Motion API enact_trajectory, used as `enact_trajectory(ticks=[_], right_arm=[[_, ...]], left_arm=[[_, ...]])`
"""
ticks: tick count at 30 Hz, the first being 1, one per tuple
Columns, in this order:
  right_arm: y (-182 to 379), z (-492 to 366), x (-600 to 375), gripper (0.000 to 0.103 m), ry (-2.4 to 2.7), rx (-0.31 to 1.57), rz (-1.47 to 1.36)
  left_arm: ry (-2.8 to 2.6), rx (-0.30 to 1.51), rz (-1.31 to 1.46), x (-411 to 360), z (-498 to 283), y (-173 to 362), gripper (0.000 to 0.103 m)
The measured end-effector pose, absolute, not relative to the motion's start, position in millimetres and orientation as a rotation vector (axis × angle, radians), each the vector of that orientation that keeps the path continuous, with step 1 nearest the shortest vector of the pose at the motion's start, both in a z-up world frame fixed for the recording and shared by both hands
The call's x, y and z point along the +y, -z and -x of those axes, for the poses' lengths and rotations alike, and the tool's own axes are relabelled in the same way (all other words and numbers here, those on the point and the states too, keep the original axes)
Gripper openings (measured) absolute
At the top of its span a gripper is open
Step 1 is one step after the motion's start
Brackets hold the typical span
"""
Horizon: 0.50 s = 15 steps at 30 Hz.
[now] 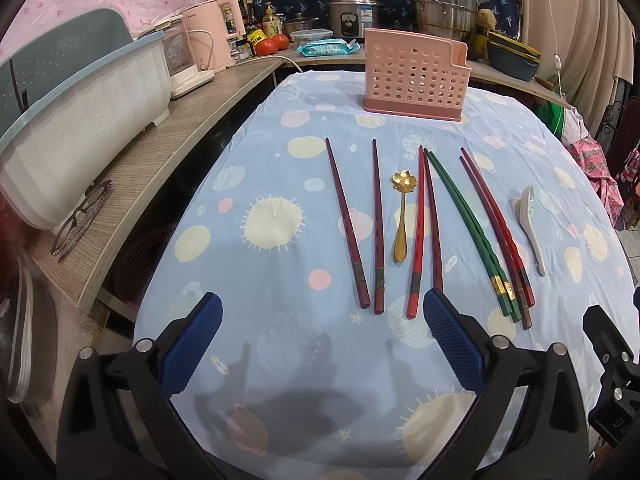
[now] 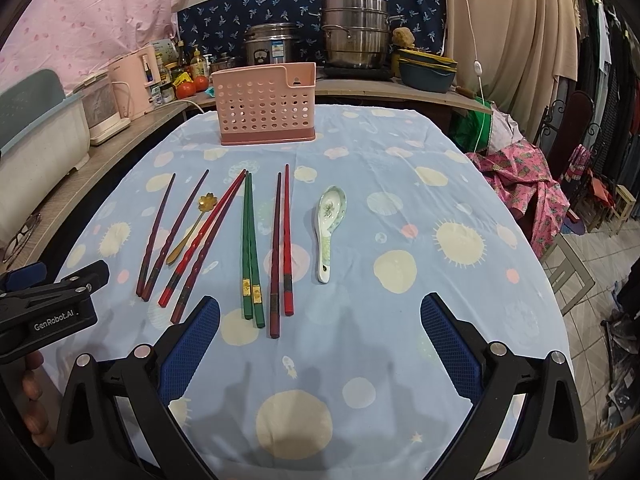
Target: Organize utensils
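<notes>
Two blue-padded black grippers hovering low over the near edge of the light blue planet-print tablecloth (image 2: 440,184), the left gripper (image 1: 322,334) and the right gripper (image 2: 320,338) both spread wide apart and clamping nothing. Lying in a row ahead of them, tips pointing away: a dark maroon chopstick pair (image 1: 360,224) splayed slightly apart, a gold flower-bowled metal spoon (image 1: 402,216) just beside it, a red-and-maroon chopstick pair (image 1: 424,228) nearly touching at the far tips, a green chopstick pair with gold bands (image 2: 250,248) lying close together, another red and dark red chopstick pair (image 2: 281,248), and a white ceramic soup spoon with green floral print (image 2: 330,228) resting bowl-up at the right end, apart from the rest. Standing upright at the far end of the cloth, well beyond the utensils, a pink perforated plastic utensil holder (image 2: 266,108), looking empty. Crowding the wooden counter (image 1: 132,196) behind and to the left: a white dish tub with blue rim (image 1: 80,120), dark-framed eyeglasses (image 1: 82,220), a pink kettle appliance (image 1: 212,36), two tomatoes (image 1: 272,44), a steel rice cooker (image 2: 270,50) and a stacked steel steamer pot (image 2: 356,34). Nothing lying between the open fingers and the utensil row.
</notes>
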State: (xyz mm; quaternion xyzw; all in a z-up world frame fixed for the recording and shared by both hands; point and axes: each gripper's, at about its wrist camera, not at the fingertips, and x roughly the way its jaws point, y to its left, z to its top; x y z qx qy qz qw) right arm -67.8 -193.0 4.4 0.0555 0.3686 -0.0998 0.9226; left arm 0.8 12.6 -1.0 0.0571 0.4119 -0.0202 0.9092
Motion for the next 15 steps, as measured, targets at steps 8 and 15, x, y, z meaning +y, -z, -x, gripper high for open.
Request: enact_trajectory(ticks=[8, 15], right_arm=[[-4, 68, -194, 0.096, 0.208, 0.758, -0.117], [-3, 60, -195, 0.096, 0.218, 0.772, -0.136]], left_arm=[[0.038, 0.861, -0.111, 12, -2, 2, 0.096], [0.022, 0.887, -0.086, 17, -13, 9, 0.096]])
